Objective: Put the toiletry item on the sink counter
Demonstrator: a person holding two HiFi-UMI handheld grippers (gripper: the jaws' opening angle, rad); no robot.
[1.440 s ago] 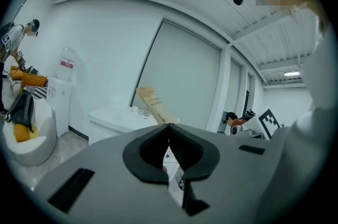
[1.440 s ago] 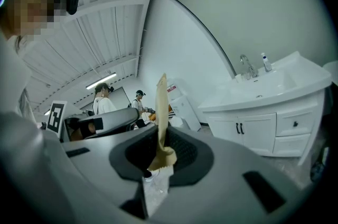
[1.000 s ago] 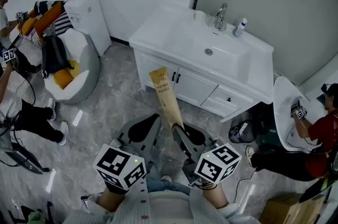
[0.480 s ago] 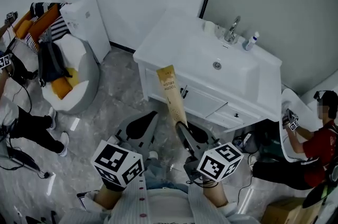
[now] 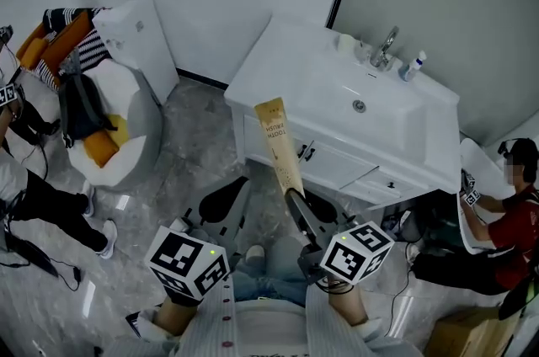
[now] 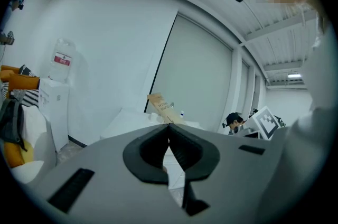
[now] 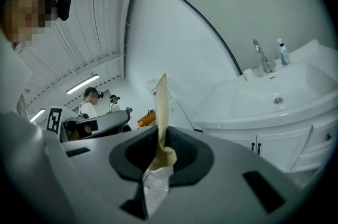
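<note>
Pinches toothbrush pack [image 5: 280, 146] by lower end in right gripper [image 5: 294, 199], tilted up, short of sink counter [image 5: 282, 73] front edge. Shows left gripper [image 5: 222, 208] jaws together, empty. Advise lowering flat onto bare left corner, clear of basin [image 5: 370, 118].

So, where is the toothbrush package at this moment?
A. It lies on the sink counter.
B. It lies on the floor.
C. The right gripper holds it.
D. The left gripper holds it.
C: the right gripper is closed on the lower end of the toothbrush package, short of the sink counter; the left gripper is shut on nothing.
</note>
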